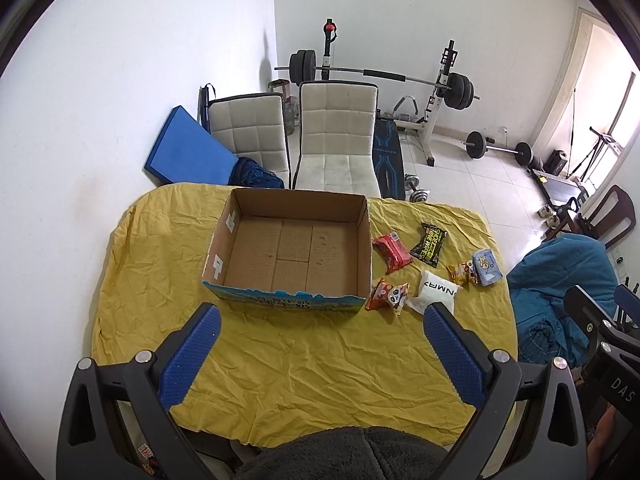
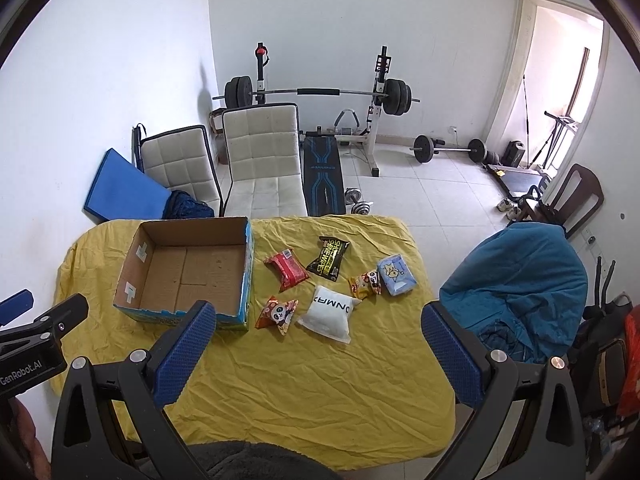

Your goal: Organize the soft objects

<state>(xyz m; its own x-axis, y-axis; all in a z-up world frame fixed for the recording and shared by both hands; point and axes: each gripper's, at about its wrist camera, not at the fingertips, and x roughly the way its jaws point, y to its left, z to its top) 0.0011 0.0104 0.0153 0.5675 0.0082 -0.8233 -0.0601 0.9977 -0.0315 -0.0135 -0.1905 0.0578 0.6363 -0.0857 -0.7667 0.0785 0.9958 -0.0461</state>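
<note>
Soft packets, six in all, loose on the yellow tablecloth (image 2: 320, 380), all to the right of the cardboard box (image 2: 188, 272) and outside it. Nearest: both grippers above the near edge of the table. Left gripper (image 1: 320, 344) spread wide, blue pads (image 1: 192, 360) far apart, nothing between them. Right gripper (image 2: 320, 344) likewise wide open and empty. Next, an orange panda snack bag (image 2: 278, 314) just beside the box's near right corner, with a white pillow-like pack (image 2: 330, 314) right next to it. Beyond those, a red packet (image 2: 287, 269) near the box's right wall, a small orange snack bag (image 2: 365, 284) touching a light-blue tissue pack (image 2: 396, 278). Farthest of the six, a black-and-yellow wrapper (image 2: 329, 262). Box open-topped, bare brown inside, nothing in it. Past the table's far edge, two white padded chairs (image 2: 260, 152), a blue mat (image 2: 120, 184) leaning on the wall, a weight bench with barbell (image 2: 316, 92). Off to the right, a chair draped in teal cloth (image 2: 520, 280).
</note>
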